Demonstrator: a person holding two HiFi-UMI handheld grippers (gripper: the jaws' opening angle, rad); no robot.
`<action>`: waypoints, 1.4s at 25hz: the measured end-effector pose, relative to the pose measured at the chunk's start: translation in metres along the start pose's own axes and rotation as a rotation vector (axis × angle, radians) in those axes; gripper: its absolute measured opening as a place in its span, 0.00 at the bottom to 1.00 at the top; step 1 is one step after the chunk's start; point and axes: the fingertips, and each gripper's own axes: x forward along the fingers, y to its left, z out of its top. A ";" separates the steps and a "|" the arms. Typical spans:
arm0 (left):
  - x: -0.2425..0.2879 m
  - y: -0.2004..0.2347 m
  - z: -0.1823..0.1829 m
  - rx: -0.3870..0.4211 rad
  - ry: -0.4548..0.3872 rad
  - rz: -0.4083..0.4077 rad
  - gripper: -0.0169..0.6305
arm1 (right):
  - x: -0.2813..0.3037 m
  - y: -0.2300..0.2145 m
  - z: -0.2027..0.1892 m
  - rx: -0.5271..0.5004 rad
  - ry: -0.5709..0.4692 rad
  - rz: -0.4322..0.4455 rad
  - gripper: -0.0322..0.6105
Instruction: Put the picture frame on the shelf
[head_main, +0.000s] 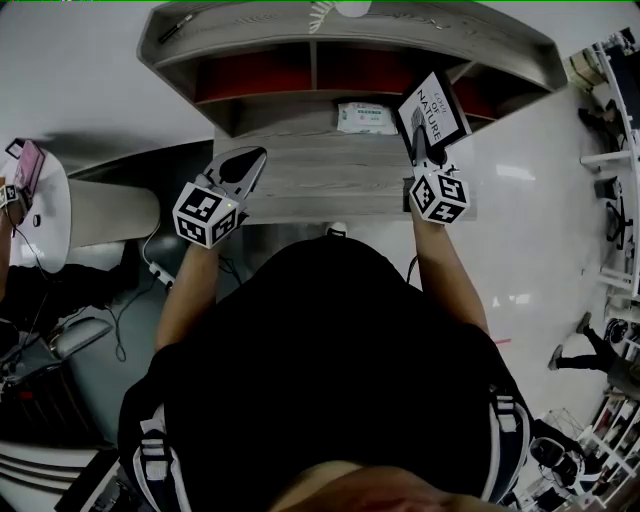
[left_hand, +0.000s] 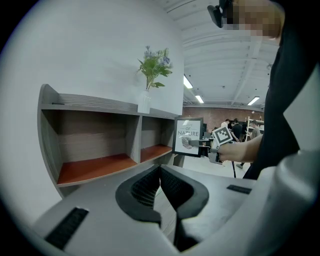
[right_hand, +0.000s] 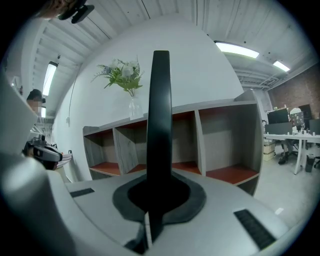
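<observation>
The picture frame (head_main: 432, 112) is black-edged with a white print. It hangs tilted in front of the right-hand compartments of the wooden shelf (head_main: 350, 45), with my right gripper (head_main: 426, 155) shut on its lower edge. In the right gripper view the frame (right_hand: 160, 120) shows edge-on as a dark upright bar rising from between the jaws of the right gripper (right_hand: 152, 200). The left gripper view shows the frame (left_hand: 188, 136) to the right of the shelf (left_hand: 100, 145). My left gripper (head_main: 250, 160) hovers over the shelf's lower board, and in its own view the left gripper (left_hand: 160, 172) is shut on nothing.
A white packet (head_main: 364, 117) lies on the lower board of the shelf. A glass vase with a plant (left_hand: 145, 100) stands on the shelf top. A round white table (head_main: 50, 215) is at the left, with cables on the floor beside it. People stand far off in the hall.
</observation>
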 end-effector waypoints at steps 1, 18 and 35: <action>0.003 0.001 0.001 0.001 0.001 -0.001 0.06 | 0.002 -0.001 0.000 0.001 0.001 0.001 0.09; 0.057 0.007 0.018 0.000 0.013 0.000 0.06 | 0.028 -0.026 -0.007 0.009 0.044 0.052 0.09; 0.087 0.013 0.025 0.001 -0.004 0.015 0.06 | 0.045 -0.033 -0.010 0.011 0.052 0.112 0.09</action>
